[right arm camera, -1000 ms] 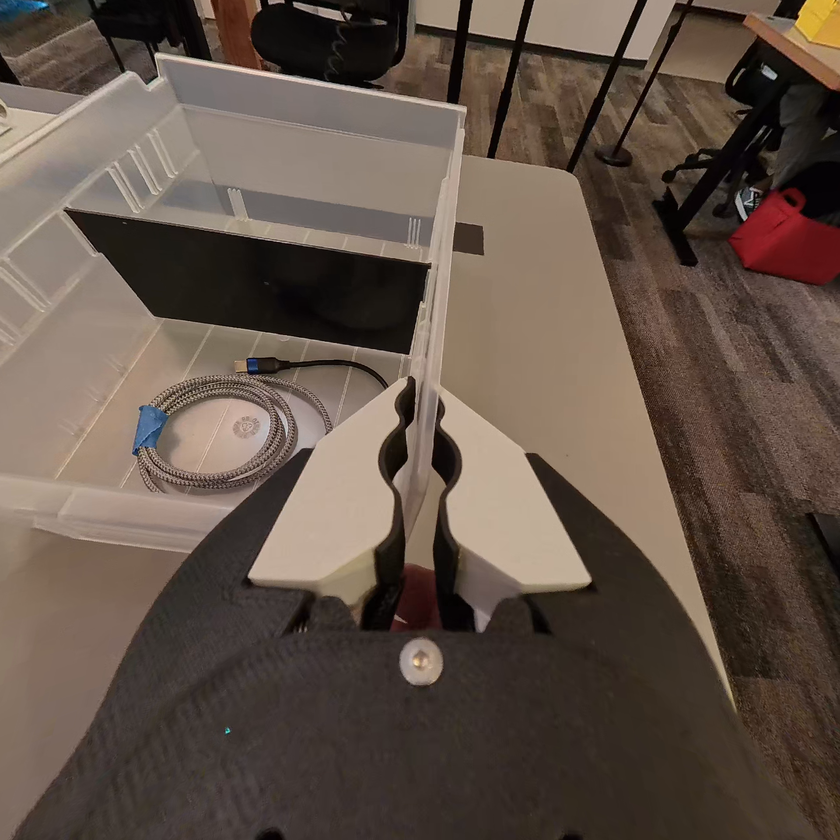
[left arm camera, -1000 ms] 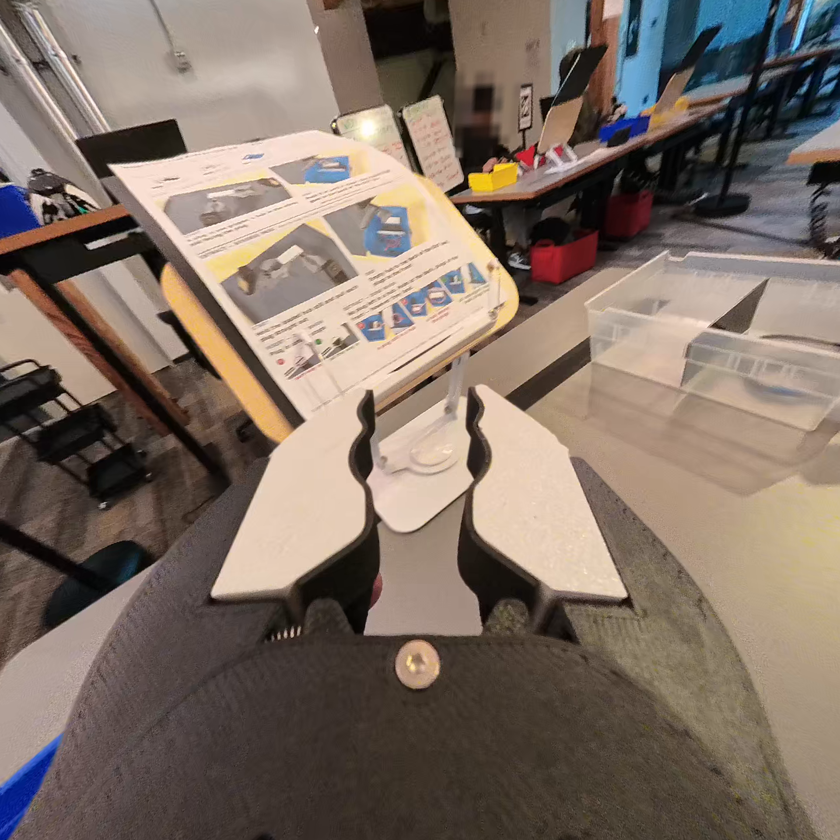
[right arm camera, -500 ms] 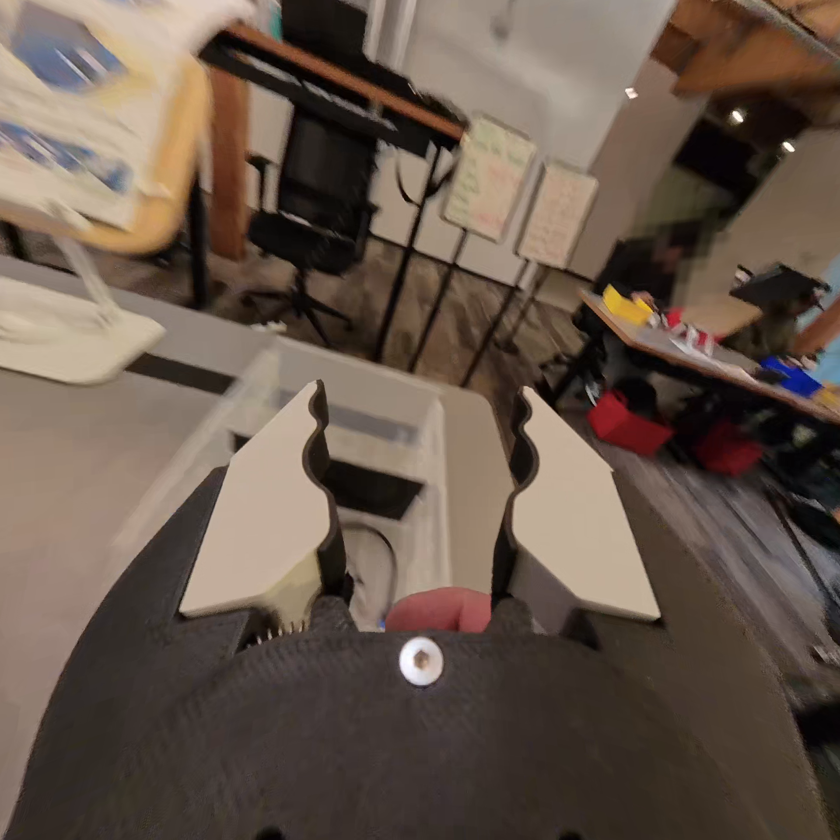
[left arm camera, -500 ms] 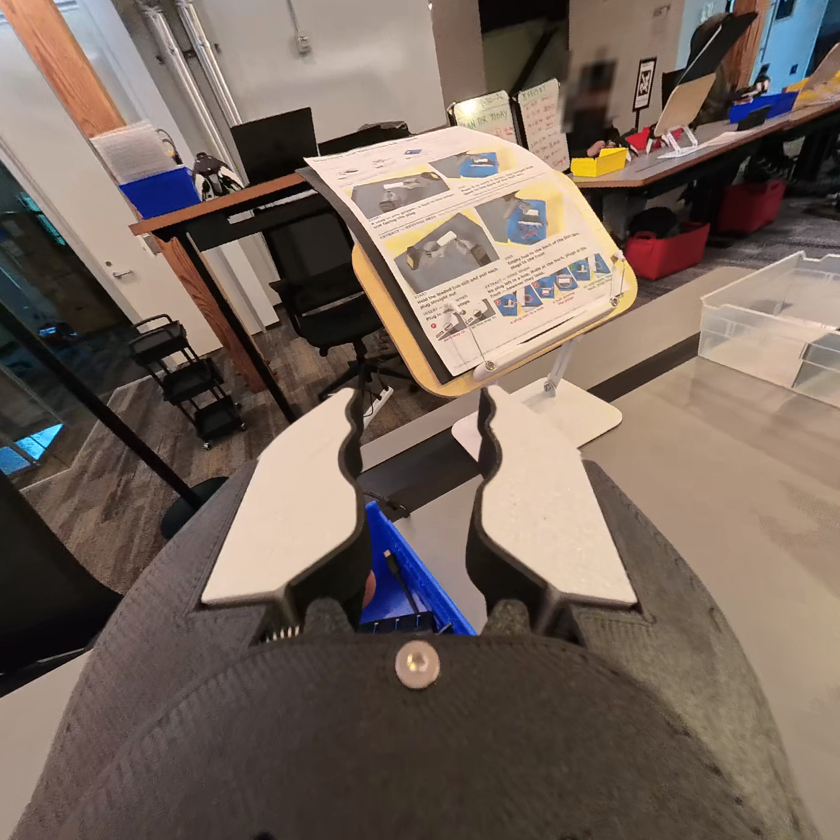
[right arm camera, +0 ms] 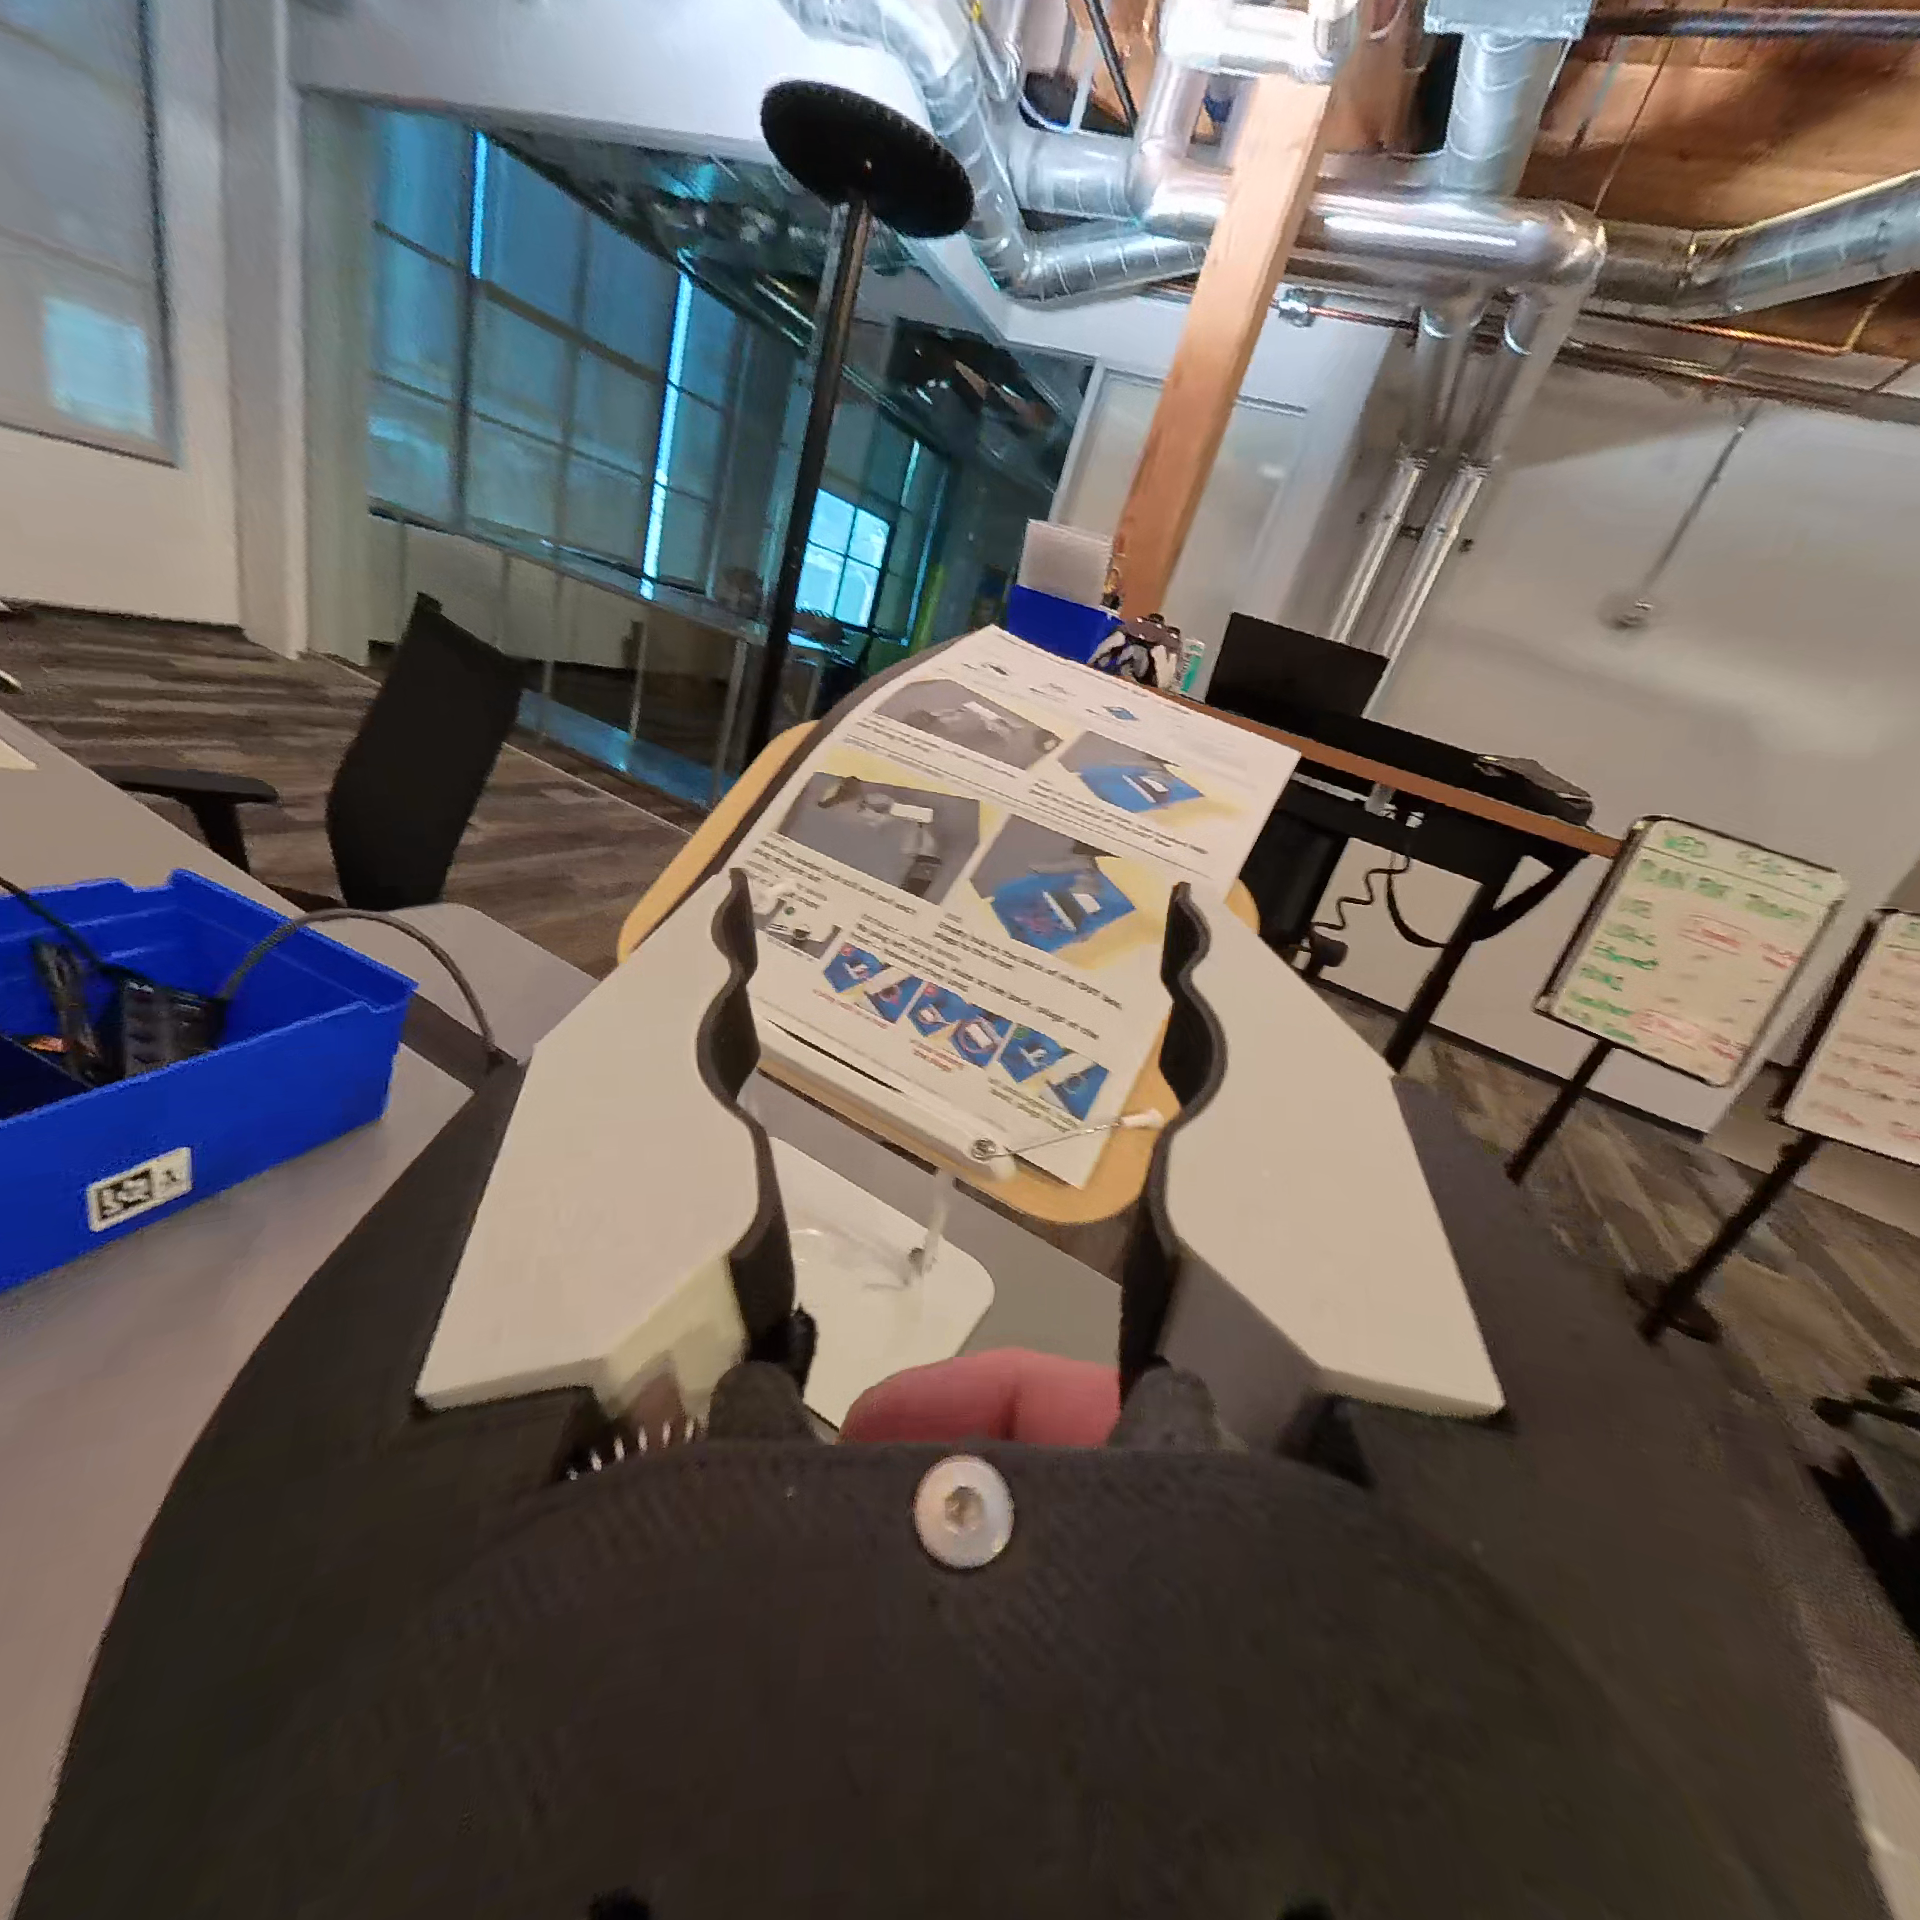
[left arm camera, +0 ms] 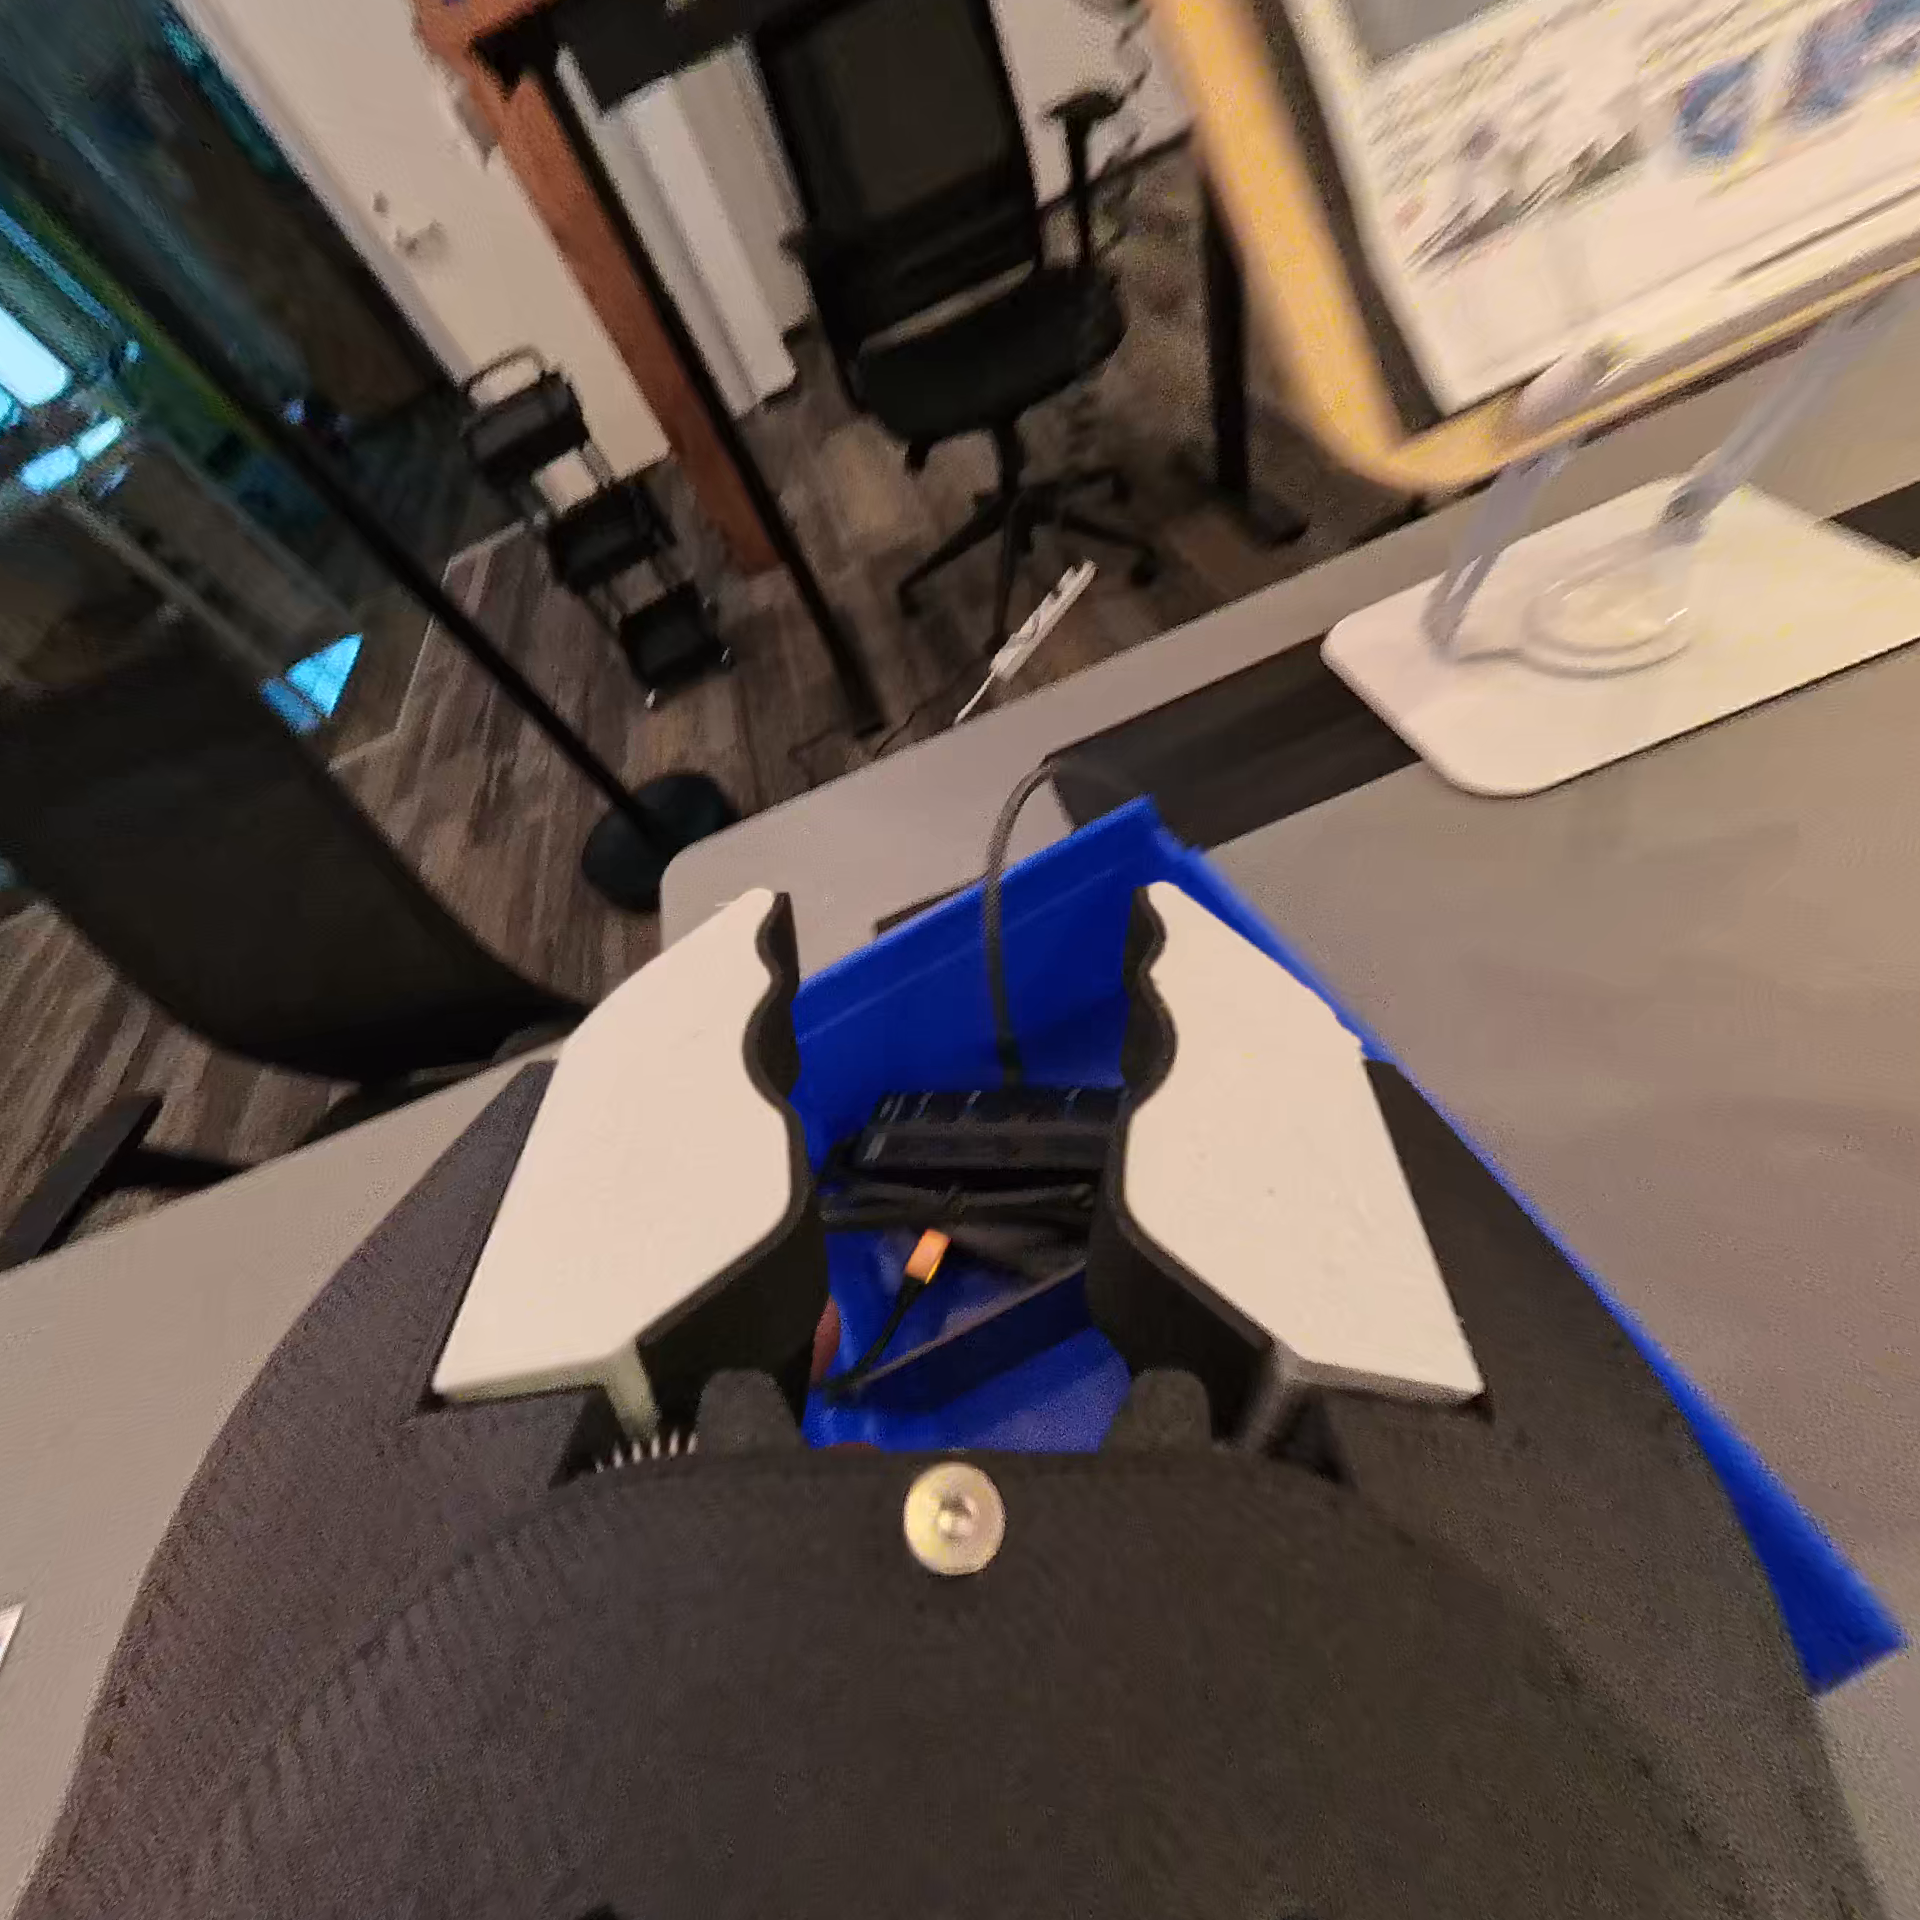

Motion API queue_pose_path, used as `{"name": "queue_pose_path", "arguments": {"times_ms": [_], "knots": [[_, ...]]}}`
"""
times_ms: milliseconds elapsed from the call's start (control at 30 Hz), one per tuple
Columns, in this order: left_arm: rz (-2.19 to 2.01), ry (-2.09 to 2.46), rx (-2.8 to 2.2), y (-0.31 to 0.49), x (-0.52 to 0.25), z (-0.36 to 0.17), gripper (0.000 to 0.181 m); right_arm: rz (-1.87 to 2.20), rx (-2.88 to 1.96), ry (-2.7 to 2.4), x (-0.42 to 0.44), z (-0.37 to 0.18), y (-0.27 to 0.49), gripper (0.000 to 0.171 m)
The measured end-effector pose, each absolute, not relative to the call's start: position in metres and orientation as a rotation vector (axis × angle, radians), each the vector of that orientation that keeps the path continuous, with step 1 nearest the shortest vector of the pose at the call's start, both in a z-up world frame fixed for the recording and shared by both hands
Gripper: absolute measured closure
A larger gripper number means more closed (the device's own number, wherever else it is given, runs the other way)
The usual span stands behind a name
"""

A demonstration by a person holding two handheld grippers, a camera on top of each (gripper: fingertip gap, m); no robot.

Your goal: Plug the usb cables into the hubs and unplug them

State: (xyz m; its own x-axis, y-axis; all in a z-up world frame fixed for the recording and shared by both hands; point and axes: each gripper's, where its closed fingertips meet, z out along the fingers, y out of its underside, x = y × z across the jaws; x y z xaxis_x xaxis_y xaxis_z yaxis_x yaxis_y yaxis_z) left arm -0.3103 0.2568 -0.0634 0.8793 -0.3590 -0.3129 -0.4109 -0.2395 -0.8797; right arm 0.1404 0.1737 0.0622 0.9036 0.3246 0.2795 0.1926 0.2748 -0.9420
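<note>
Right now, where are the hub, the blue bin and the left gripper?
hub [left arm camera: 987,1138]: left wrist view, top face.
blue bin [right arm camera: 208,1112]: right wrist view, front wall.
left gripper [left arm camera: 961,935]: left wrist view, between the open fingertips.

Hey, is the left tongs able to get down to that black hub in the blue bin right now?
Probably yes. The left tongs are open, aimed down into the blue bin right over the black hub, with nothing covering it. Loose cables lying against the hub could snag.
</note>
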Motion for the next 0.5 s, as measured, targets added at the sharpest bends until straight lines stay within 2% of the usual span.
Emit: {"name": "queue_pose_path", "arguments": {"times_ms": [133,200,300,400,500], "knots": [[0.214,0.5,-2.066,0.263,-0.369,-0.112,0.114,0.137,-1.309,-0.495,0.136,0.038,0.181,0.103],[0.291,0.47,-2.19,0.261,-0.393,-0.138,0.104,0.12,-1.33,-0.522,0.137,0.032,0.185,0.101],[0.348,0.403,-2.36,0.252,-0.425,-0.174,0.094,0.145,-1.335,-0.556,0.134,0.028,0.186,0.109],[0.335,0.343,-2.508,0.236,-0.453,-0.207,0.095,0.131,-1.354,-0.567,0.135,0.02,0.192,0.112],[0.213,0.364,-2.607,0.222,-0.453,-0.232,0.106,0.156,-1.386,-0.568,0.134,0.01,0.198,0.113]]}}
